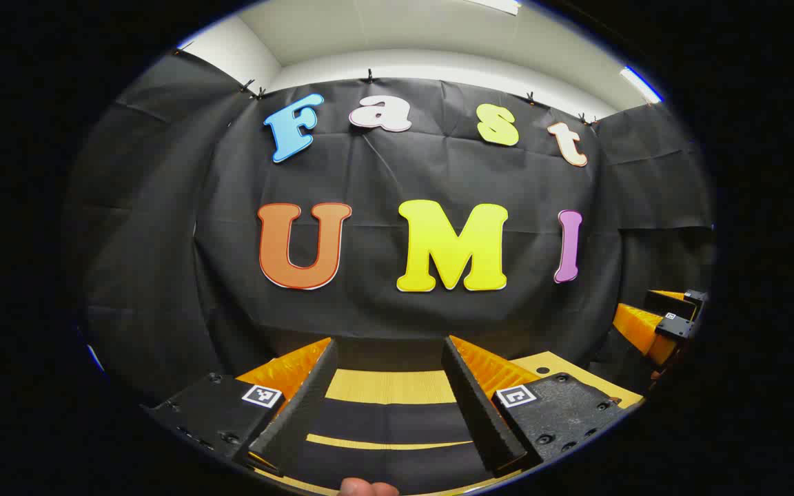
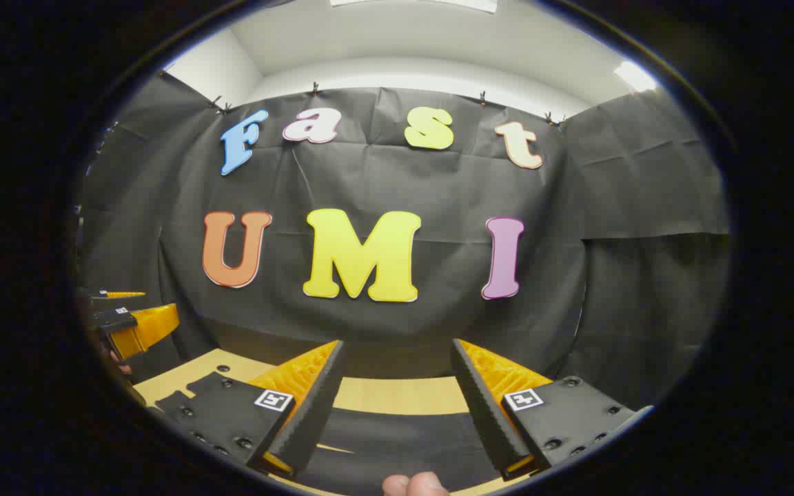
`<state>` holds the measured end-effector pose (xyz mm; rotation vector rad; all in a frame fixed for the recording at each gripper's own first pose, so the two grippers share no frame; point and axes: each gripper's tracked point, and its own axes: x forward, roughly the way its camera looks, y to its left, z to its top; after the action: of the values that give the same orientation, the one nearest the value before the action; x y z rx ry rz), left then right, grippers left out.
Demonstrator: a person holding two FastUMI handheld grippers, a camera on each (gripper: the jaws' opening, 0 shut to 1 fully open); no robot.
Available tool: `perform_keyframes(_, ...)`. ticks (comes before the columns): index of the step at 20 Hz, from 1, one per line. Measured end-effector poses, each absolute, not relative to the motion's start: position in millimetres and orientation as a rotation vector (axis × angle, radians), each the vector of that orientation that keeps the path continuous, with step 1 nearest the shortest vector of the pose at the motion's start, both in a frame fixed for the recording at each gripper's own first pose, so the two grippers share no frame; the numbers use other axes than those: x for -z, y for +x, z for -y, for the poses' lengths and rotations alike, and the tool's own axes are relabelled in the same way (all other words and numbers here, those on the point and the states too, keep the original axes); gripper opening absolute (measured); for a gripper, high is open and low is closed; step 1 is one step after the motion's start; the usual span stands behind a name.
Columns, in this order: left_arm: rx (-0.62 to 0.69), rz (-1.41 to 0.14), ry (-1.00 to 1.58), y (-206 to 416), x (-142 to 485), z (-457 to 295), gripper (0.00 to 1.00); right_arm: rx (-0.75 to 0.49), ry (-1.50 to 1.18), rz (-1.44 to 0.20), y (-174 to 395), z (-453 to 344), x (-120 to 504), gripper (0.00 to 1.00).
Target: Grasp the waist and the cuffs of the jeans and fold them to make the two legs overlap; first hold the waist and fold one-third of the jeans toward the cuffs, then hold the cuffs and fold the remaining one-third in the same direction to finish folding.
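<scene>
Fingertips [image 1: 368, 488] of our own hand poke in at the bottom edge of the left gripper view, just behind the left gripper [image 1: 387, 403], whose jaws stand wide apart with nothing between them. In the right gripper view we see the same: a fingertip [image 2: 414, 483] at the bottom edge, and the right gripper [image 2: 397, 399] with its jaws spread and empty.

Between and below each pair of jaws lies dark cloth on the pale wooden table [image 1: 390, 386], with thin strips of table showing through it. We take this dark cloth for the jeans [image 1: 390, 420], though we cannot tell waist from cuffs, nor which way the legs run. In the right gripper view the same dark cloth [image 2: 404, 441] sits under the jaws, with the table [image 2: 397, 394] bare beyond it.

Both grippers point level toward the black booth wall [image 1: 397, 172], side by side and near each other; each sees the other off to its side. We judge that folding has not begun. The jeans lie below and just ahead of both jaws, so the coming move means tilting down to them; neither hand looks clearly nearer.
</scene>
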<state>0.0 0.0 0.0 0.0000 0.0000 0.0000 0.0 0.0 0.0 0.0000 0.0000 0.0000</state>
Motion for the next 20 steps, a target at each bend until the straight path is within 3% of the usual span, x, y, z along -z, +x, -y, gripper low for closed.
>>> perform_keyframes(20, -0.009, -0.021, -0.002, 3.3, 6.5, -5.3, 0.97, 0.02, 0.002, -0.036, 0.7, 5.4, 7.6, 0.94)
